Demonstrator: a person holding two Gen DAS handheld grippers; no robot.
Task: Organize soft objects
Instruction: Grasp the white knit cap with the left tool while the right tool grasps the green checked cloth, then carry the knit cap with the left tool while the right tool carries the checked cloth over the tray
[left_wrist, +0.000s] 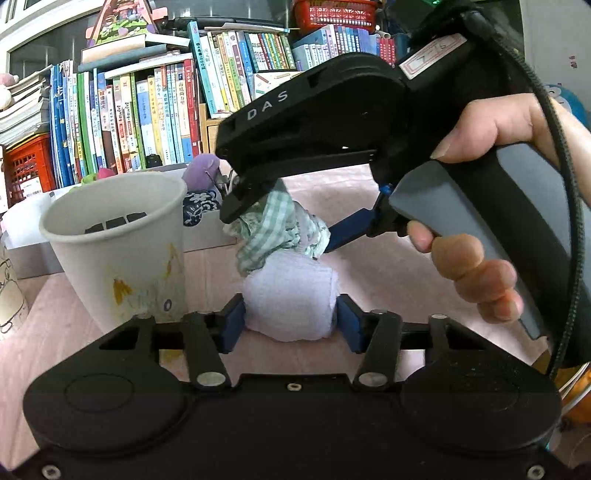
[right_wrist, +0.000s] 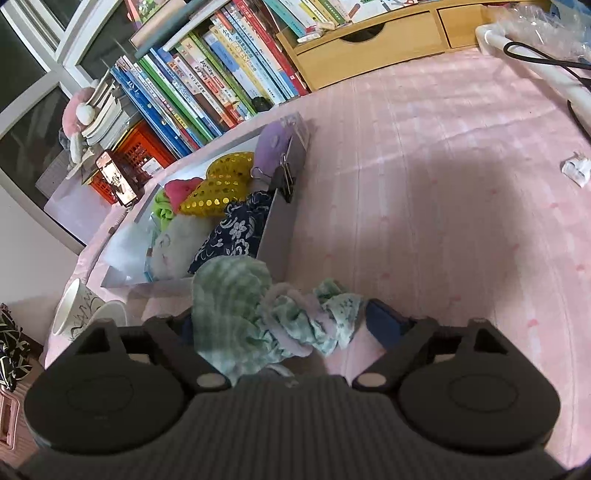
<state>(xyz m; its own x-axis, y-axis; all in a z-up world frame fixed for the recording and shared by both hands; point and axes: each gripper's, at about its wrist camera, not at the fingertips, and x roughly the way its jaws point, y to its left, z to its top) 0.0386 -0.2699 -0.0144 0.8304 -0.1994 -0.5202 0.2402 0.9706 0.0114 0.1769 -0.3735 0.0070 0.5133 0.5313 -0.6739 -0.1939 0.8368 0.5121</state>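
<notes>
Cloth bundle (left_wrist: 291, 295) at centre of the left wrist view: a white, terry-like lower body topped by a crumpled green-checked fabric (left_wrist: 273, 229). We see it standing on the pink tablecloth (left_wrist: 369, 266), just beside the paper cup (left_wrist: 118, 243) at its 9 o'clock, with the grey storage box (right_wrist: 284, 229) of other soft items at its 11 o'clock.

The left gripper (left_wrist: 291, 321) brackets the white base, its blue pads (left_wrist: 234, 321) lying against both flanks; we judge it clenched on the bundle, though the cloth shows little visible dent. The right gripper (right_wrist: 280, 325), held by a hand (left_wrist: 480, 206) entering from 3 o'clock, straddles the green crown. In the right wrist view one pad (right_wrist: 384, 325) stands clear of the fabric, so we read this gripper as released, with cloth between the jaws but not yet pinched.

Handling, as we judge it: the bundle is light, soft and fully compliant, not fragile. It will sag, unroll or shed its loose top layer if it is lifted by one fold alone. The firmest hold is low on the rolled white body, across its width. The green top is best gathered deep at its thickest bunch near 12 o'clock, not at a trailing edge. Slippage is unlikely; snagging on the box clip (right_wrist: 286, 181) is possible.
</notes>
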